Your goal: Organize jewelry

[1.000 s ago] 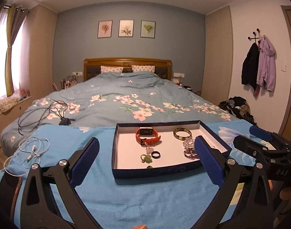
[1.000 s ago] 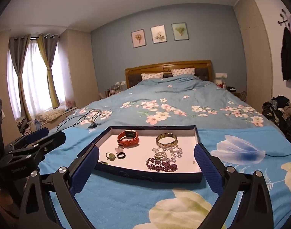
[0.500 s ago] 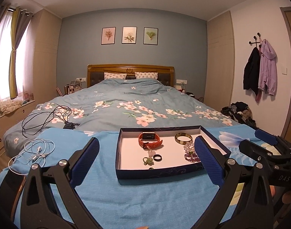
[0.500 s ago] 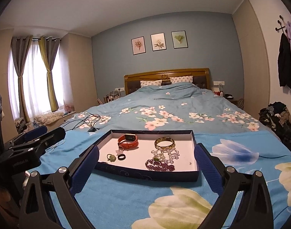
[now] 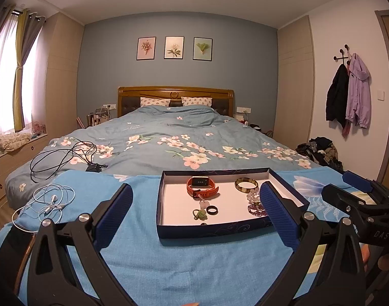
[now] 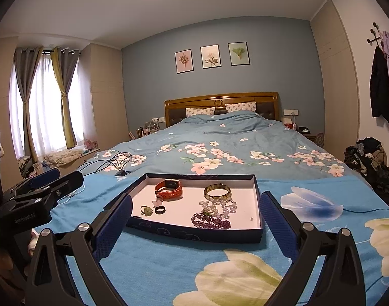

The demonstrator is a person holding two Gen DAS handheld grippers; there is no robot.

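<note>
Lying on a bright blue floral blanket (image 6: 169,267) at the foot of the bed (image 5: 169,137), a shallow dark blue box (image 6: 194,233) with a white floor is holding all the jewelry. Inside it, an orange watch (image 6: 169,188) is sitting toward the far left, with a brown-green bangle (image 6: 217,191) to its right. Nearer the front, a black ring (image 6: 160,210) is lying just beside a small green pendant (image 6: 146,210), and a pale star-shaped charm (image 6: 158,203) is resting between the ring and the watch. On the right side of the box, a clear beaded bracelet (image 6: 223,205) is touching a dark purple beaded bracelet (image 6: 211,221) in front of it. The left gripper (image 5: 195,216) is hovering short of the box with its blue-padded fingers (image 5: 114,216) spread wide and gripping nothing; the box's left wall is showing between them. The right gripper (image 6: 194,227) is likewise hanging in front of the box with its fingers (image 6: 277,227) wide apart and empty, framing nearly the whole box. Each gripper is appearing at the edge of the other's view, well apart. A white earphone cable (image 5: 50,200) is lying coiled on the blanket left of the box, and a black cable (image 5: 64,158) is sprawling on the flowered duvet beyond it. Jackets (image 5: 347,97) are hanging on a wall hook to the right.
</note>
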